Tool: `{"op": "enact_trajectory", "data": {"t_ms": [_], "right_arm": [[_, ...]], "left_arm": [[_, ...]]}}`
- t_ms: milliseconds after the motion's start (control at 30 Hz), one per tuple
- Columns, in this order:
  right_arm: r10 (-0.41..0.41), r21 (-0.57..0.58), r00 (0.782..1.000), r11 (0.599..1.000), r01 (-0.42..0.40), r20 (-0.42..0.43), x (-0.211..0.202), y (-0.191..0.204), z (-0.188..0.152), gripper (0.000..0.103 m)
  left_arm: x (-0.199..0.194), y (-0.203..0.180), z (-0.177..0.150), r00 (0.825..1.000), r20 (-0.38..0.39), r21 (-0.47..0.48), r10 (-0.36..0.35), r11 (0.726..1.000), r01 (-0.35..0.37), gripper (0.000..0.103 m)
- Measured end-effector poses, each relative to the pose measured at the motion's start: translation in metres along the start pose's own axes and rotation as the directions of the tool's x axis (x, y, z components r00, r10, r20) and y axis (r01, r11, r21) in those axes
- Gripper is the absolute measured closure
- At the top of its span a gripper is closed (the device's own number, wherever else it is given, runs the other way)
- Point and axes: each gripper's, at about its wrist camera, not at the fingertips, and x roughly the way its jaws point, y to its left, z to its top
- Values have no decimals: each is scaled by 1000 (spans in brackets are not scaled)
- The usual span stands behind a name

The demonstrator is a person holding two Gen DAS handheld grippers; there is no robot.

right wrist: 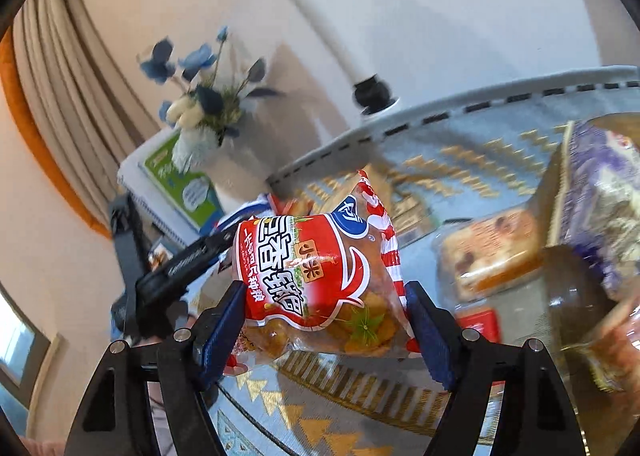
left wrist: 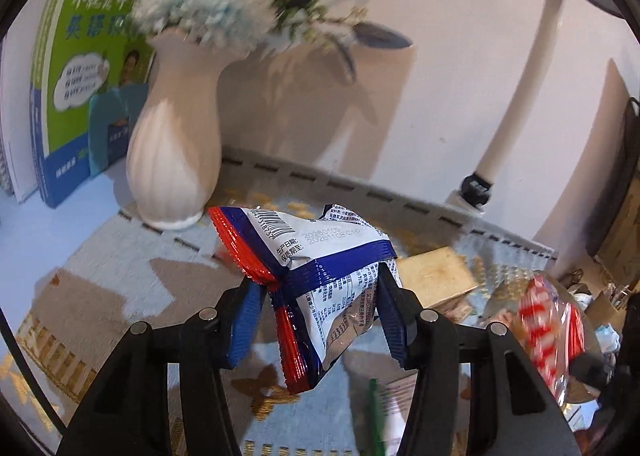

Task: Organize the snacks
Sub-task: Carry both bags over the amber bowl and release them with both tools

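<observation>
While its glossy foil crinkles between blue ribbed pads, the white snack packet (left wrist: 320, 280) with red and navy sealed edges and a printed barcode sits clenched in the left gripper (left wrist: 316, 320), raised above the pale blue and gold patterned tablecloth (left wrist: 120, 276) near a ribbed cream ceramic vase (left wrist: 172, 152). The right gripper (right wrist: 324, 320) grasps a puffy red-and-clear plastic rice-cracker bag (right wrist: 316, 280), its sides pressed by both pads, lifted off the cloth. A wrapped cake slice (right wrist: 492, 252) lies on the table to its right.
</observation>
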Motion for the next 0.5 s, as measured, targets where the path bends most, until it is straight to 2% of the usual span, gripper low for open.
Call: {"op": "enact_trajectory", "data": {"t_ms": [67, 133, 233, 333, 433, 500], "right_arm": [[20, 30, 1000, 999, -20, 9, -6, 0, 11, 27], [-2, 44, 1000, 999, 1, 31, -18, 4, 22, 27], [-1, 45, 994, 999, -4, 113, -57, 1, 40, 27], [-89, 72, 981, 994, 77, 175, -90, -9, 53, 27], [-206, 141, 952, 974, 177, 226, -123, -38, 60, 26], [-254, 195, 938, 958, 211, 235, -139, -60, 62, 26]], "left_arm": [[-9, -7, 6, 999, 25, 4, -32, 999, 32, 52], [-17, -18, 11, 999, 38, 17, -32, 999, 31, 52], [-26, -45, 21, 994, 44, 32, -100, 995, 99, 52], [-26, -89, 32, 987, 19, 76, -162, 984, 160, 52], [-20, -136, 41, 970, -12, 111, -241, 964, 241, 52], [-16, -173, 42, 954, -35, 143, -298, 943, 300, 52]]}}
